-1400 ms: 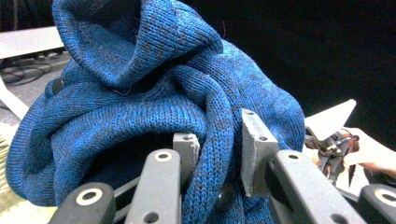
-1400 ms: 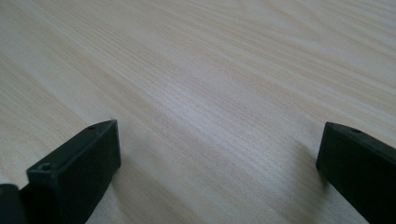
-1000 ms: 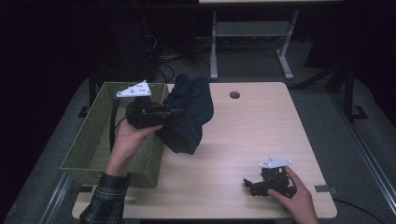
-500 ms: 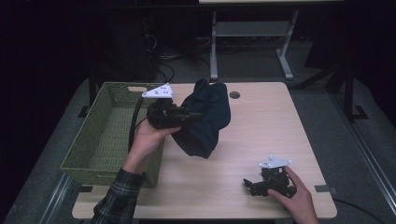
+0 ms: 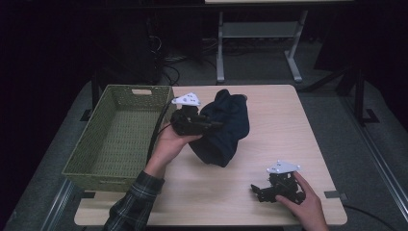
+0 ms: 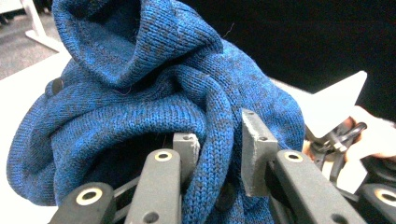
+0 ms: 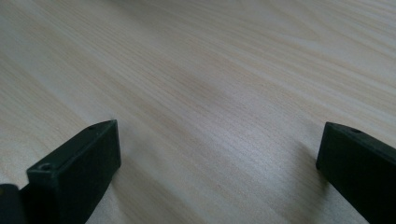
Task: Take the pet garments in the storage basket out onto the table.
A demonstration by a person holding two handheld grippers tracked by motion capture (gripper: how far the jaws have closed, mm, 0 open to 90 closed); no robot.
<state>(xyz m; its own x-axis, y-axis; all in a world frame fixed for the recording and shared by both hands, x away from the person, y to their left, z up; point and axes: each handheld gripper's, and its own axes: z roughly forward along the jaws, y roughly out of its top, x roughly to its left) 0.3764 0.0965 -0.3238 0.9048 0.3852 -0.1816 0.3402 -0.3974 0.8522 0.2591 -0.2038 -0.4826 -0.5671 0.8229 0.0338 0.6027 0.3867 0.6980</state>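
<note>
- The left gripper (image 5: 211,126) has its 2 jaws closed on a thick fold of a dark blue knitted sweater (image 5: 223,127); in the left gripper view the knit (image 6: 154,102) bulges out between and around the jaw tips, so the hold looks firm.
- The sweater hangs bunched from that grip over the middle of the wooden table (image 5: 288,120), just right of the green woven basket (image 5: 118,139). Its lower end seems to touch or nearly touch the tabletop; I cannot tell which.
- Gripping a gathered fold, not an edge, probably keeps the whole garment together while it is carried.
- The basket looks empty, its long side against the table's left edge.
- The right gripper (image 5: 262,191) rests low on the table near the front right corner, well apart from the sweater, jaws spread wide with bare wood (image 7: 210,93) between them, likely parked out of the way.
</note>
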